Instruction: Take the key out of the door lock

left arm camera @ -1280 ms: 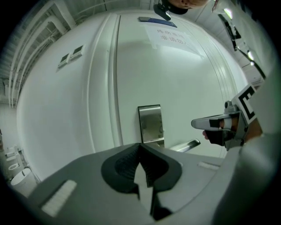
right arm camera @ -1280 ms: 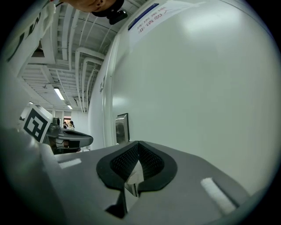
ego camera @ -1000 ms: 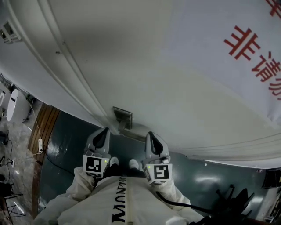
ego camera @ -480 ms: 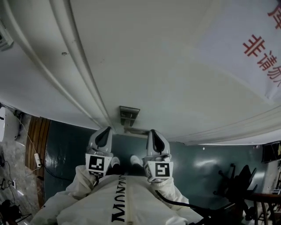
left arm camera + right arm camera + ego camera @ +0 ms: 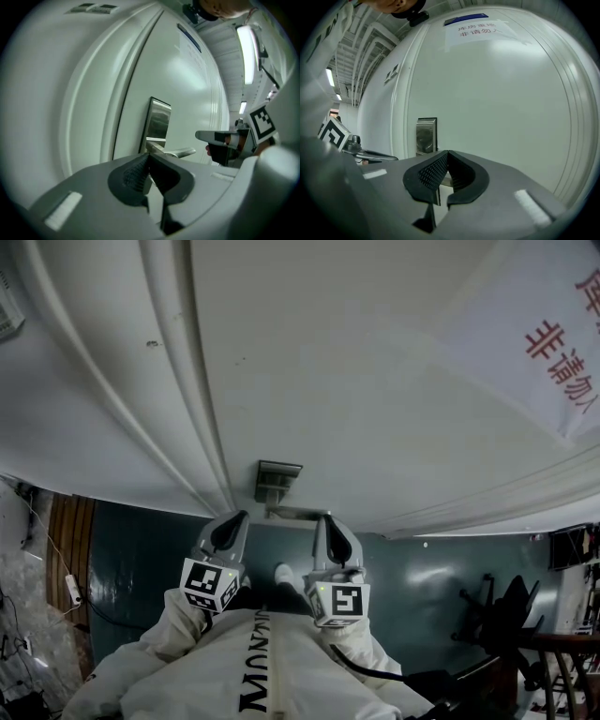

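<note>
**Approach to lock; both hand-held grippers closed and empty, key not yet gripped.**

Head view: found lock plate [image 5: 279, 482] at frame centre on the white door [image 5: 375, 381], right of its place a second ago. Red-lettered notice [image 5: 562, 343] now pushed to the upper right. Left hand-held gripper [image 5: 232, 521] and right hand-held gripper [image 5: 326, 526] just below the handle [image 5: 292, 514], left marker cube [image 5: 210, 584] more tilted than before.
Left gripper view: jaws together, nothing between; plate and handle near, straight ahead.
Right gripper view: jaws together, empty; plate just upper left of the tips.
Key made out in no view, presumably at the plate; extraction judged not begun.
</note>
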`<state>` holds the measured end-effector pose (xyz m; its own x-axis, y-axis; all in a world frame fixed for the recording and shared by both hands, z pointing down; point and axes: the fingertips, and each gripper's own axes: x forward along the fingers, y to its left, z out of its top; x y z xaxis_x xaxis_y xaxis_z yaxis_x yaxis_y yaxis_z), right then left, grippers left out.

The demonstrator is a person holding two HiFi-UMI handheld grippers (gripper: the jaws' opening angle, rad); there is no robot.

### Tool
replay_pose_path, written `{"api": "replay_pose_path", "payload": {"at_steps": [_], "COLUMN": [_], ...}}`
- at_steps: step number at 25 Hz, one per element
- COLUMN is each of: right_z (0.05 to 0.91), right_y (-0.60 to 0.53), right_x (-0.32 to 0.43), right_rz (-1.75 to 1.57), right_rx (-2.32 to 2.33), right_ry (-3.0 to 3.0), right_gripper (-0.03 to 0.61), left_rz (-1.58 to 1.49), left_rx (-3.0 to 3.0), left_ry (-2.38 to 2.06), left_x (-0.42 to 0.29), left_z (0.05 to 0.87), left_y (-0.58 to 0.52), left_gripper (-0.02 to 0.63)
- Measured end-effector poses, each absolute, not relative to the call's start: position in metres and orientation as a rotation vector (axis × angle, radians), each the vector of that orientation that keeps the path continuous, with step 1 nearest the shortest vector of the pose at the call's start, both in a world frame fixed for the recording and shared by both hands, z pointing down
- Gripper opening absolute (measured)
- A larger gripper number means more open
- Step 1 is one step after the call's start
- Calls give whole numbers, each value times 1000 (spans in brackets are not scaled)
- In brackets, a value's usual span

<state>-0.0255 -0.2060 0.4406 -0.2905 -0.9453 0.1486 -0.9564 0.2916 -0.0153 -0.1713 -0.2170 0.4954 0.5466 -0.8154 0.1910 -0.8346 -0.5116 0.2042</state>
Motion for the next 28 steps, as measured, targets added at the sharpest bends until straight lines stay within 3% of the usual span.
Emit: {"api": "replay_pose_path", "payload": {"at_steps": [6,8,13,19,28], "right_z": [440,441,442,443,444], "right_y": [-206,-206,-205,-201,-191], "right_x": [-25,-23,-22,-21,-17], "right_rz": [162,174,174,177,180], "right_rx": [1814,1827,1839,1849,1861], "right_ry": [-2424,-2418,-2411,-2397,-2365], "right_gripper": [2,2,2,2,2], "left_rz": [49,53,46,-101,-270], "left_rx": [2457,2443,2354,2101,1900], "left_ry": [-1333,-1321,-1223,-971,-768], "left_x": [-174,-176,-174,-156,-144], "left_z": [503,506,525,552,564], "left_y": [-217,-217,-213,-201,-198], "left_gripper": [2,72,86,150,169]}}
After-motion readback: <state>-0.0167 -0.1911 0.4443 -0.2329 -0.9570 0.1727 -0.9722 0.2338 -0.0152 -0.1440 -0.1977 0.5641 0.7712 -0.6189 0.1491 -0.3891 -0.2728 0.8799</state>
